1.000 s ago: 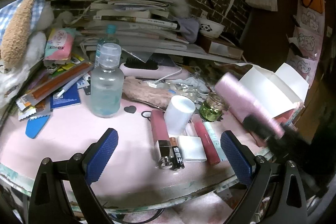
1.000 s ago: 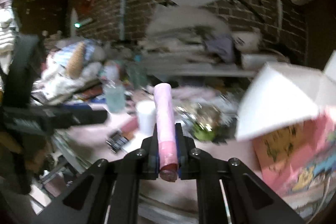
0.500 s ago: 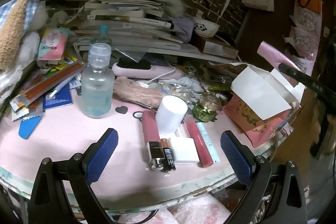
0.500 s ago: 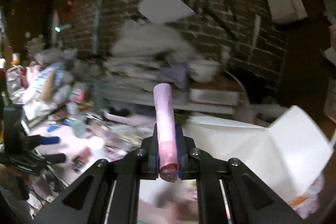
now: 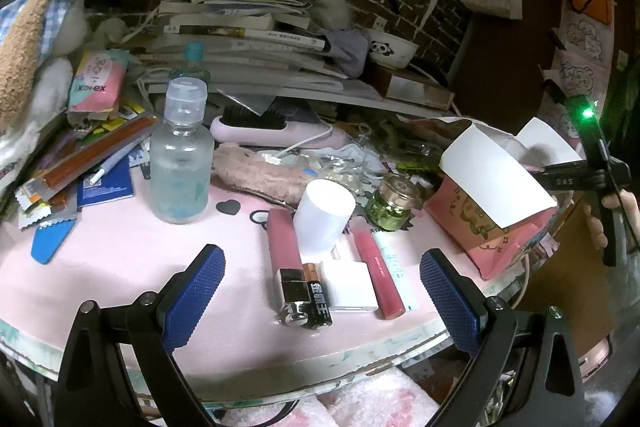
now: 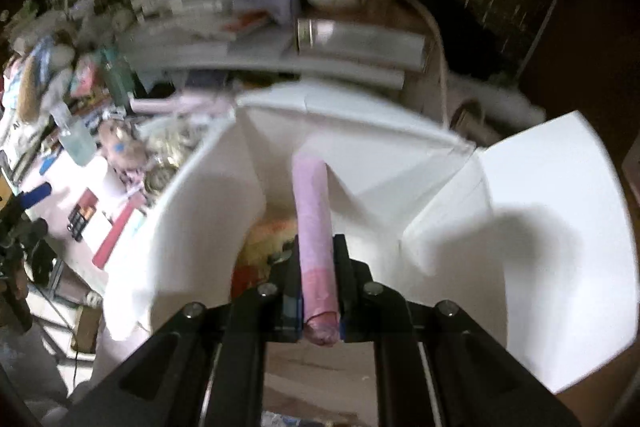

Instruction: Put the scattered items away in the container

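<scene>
My right gripper [image 6: 319, 267] is shut on a pink tube [image 6: 312, 211] and points it down into the open white-flapped box [image 6: 520, 195]. In the left wrist view the same box [image 5: 492, 183] stands at the table's right edge, pink outside, with the right gripper's body [image 5: 600, 171] above it. My left gripper [image 5: 320, 291] is open and empty, low over the table's front edge. Before it lie a pink lip gloss [image 5: 283, 247], a battery [image 5: 318, 301], a white adapter [image 5: 352, 287], a red lip tube [image 5: 378, 267], a white cup [image 5: 322, 217] and a green jar [image 5: 390, 205].
A clear bottle [image 5: 180, 163] stands left of centre. A pink hairbrush [image 5: 272, 131], a furry pouch [image 5: 256, 175], snack packets [image 5: 96, 87] and stacked books [image 5: 240, 39] crowd the back. The pink table top [image 5: 120, 267] ends near my left fingers.
My right gripper has carried the pink tube from over the table to the right and tipped it down into the open box. My left gripper has stayed put.
</scene>
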`<state>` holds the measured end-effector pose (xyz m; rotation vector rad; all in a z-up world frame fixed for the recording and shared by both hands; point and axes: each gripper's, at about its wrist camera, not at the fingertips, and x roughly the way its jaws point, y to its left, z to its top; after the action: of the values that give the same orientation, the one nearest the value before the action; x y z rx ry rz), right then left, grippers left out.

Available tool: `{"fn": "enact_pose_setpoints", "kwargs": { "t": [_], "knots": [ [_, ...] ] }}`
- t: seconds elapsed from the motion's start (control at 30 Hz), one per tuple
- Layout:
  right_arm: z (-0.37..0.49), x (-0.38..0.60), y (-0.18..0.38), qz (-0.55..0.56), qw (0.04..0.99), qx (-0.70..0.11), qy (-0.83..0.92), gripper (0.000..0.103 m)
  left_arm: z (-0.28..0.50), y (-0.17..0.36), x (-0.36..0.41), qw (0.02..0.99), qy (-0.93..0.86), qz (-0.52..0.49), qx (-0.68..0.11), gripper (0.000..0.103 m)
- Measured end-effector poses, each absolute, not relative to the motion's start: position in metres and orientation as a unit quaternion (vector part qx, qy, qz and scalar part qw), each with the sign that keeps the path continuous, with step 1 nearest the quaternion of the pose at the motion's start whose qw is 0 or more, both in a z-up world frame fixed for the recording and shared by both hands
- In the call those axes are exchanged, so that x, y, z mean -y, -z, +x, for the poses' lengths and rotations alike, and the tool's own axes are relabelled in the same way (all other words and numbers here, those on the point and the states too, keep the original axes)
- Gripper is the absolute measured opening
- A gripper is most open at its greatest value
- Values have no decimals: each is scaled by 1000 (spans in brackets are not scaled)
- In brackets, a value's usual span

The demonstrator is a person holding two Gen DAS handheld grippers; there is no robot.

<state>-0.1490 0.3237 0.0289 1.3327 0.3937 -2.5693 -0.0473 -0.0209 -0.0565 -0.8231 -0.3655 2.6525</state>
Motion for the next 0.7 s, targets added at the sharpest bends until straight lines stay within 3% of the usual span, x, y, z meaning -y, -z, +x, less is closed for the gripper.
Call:
{"fn": "enact_pose_setpoints", "kwargs": {
  "t": [0.23,0.37,0.43,0.5,0.63,0.7],
  "knots": [
    [-171,-313,-12,519,107,-158,833,10,-49,58,21,168,-932,-296,127,98],
    [-172,-306,-6,525,101,-176,827,15,-50,58,19,170,-931,-298,123,98],
    [-172,-307,-8,526,95,-176,827,22,-50,57,18,172,-931,-297,123,98],
    [-170,-306,-10,521,93,-179,830,39,-51,56,17,173,-932,-296,121,98],
    [-164,-303,-19,509,90,-187,836,43,-52,57,14,175,-931,-298,119,98],
    [-158,-301,-30,487,82,-189,849,59,-53,57,14,174,-931,-299,119,98]
  ]
}}
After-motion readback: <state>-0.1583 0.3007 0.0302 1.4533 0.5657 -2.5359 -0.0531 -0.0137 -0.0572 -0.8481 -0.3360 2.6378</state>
